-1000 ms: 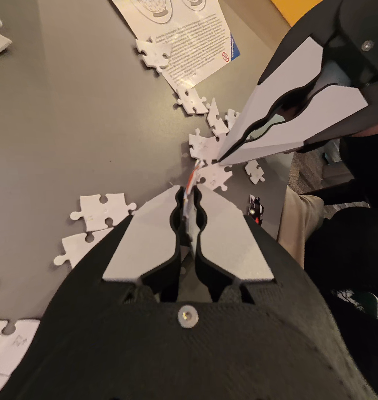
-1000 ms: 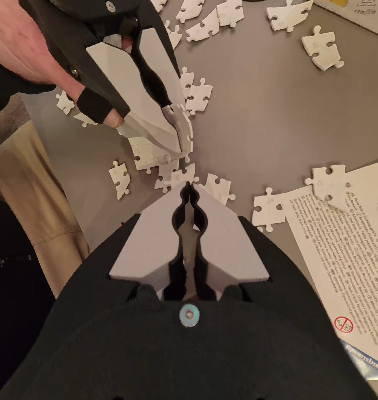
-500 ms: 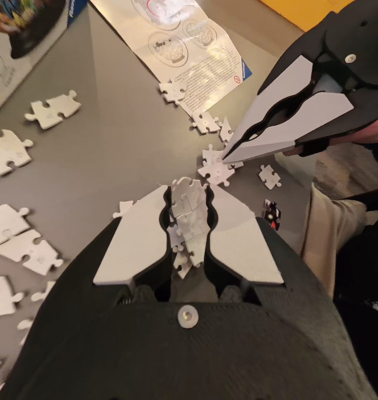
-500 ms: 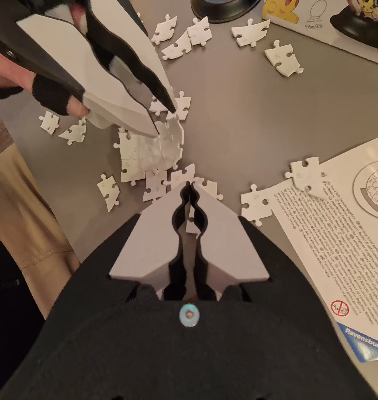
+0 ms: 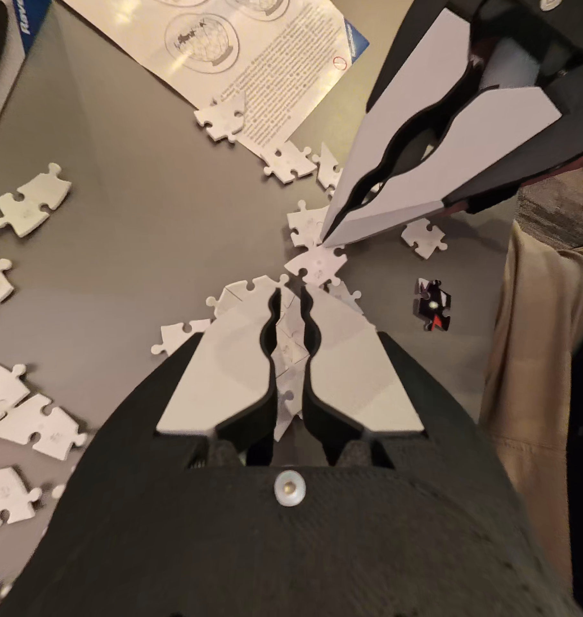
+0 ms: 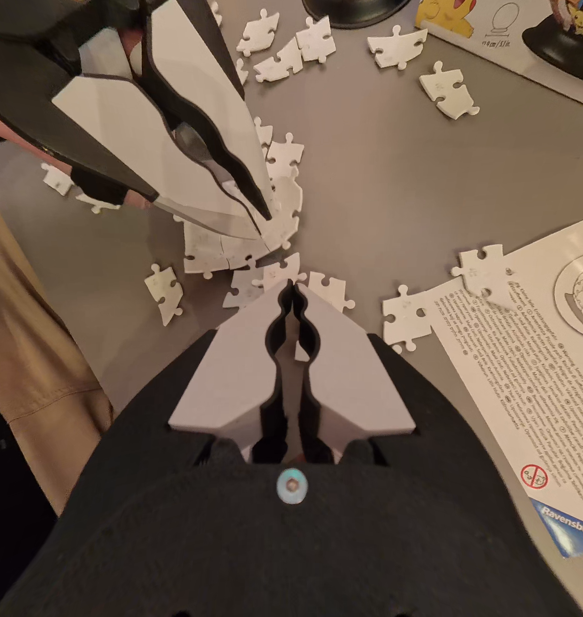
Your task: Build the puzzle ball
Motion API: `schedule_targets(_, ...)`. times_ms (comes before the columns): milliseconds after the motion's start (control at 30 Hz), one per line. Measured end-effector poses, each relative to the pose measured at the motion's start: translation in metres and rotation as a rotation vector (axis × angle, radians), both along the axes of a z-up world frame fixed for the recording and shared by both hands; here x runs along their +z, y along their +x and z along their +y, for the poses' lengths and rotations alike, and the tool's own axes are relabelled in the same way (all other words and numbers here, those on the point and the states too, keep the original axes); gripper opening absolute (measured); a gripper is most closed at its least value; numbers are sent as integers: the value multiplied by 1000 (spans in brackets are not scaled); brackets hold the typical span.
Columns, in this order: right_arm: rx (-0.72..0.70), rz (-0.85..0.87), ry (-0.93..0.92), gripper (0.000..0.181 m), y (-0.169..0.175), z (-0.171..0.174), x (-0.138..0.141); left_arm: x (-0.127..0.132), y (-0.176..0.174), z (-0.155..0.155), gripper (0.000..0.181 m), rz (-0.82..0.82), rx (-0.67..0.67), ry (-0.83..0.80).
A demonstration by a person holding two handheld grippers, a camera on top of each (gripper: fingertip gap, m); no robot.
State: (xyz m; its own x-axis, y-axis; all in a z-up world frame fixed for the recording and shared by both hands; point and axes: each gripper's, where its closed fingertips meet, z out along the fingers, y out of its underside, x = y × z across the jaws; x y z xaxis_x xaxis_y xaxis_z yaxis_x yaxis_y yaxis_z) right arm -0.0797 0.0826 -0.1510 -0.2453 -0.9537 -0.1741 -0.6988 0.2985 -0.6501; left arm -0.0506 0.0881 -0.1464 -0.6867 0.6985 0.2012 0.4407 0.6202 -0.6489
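Note:
A curved section of joined white puzzle pieces (image 5: 236,297) lies on the grey table under my left gripper (image 5: 288,292). That gripper's fingers stand slightly apart over it and hold nothing. In the right wrist view the section (image 6: 216,247) lies under the left gripper (image 6: 261,223). My right gripper (image 6: 292,287) is shut and empty, its tip low over loose white pieces (image 6: 330,290). In the left wrist view the right gripper (image 5: 327,235) points down at a single white piece (image 5: 317,267) just beyond the section.
Loose white pieces (image 5: 29,207) are scattered over the table. One piece (image 5: 432,309) lies coloured side up near the table edge. An instruction sheet (image 6: 517,367), the puzzle box (image 6: 483,33) and a black stand (image 6: 353,13) lie around. A person's beige trouser leg (image 5: 534,334) is beside the table. My left and right fingertips are right by each other.
My left gripper was shut on the joined section held edge-on; it opened and the section now lies flat on the table beneath it. My right gripper stayed shut.

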Motion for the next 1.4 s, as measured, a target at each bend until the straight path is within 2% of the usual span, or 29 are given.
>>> schedule_targets(367, -1, 61, -94, 0, -3, -2, -6, -17, -3, 3, 9, -49, -53, 21)
schedule_targets(867, 20, 65, -101, 0, -1, 5, -8, -14, -6, 8, 7, -69, -94, 4)
schedule_targets(1000, 7, 53, -58, 19, -3, 4, -9, -14, -4, 8, 7, -63, -91, 8)
schedule_targets(1067, 25, 76, -28, 22, -3, 9, -16, -15, -4, 9, 7, -64, -90, 12)
schedule_targets(1167, 27, 83, -36, 15, -1, 8, -18, -17, -5, 9, 8, -68, -93, 16)
schedule_targets(1400, 41, 93, -37, 14, 0, 7, -19, -18, -3, 9, 8, -72, -89, 15)
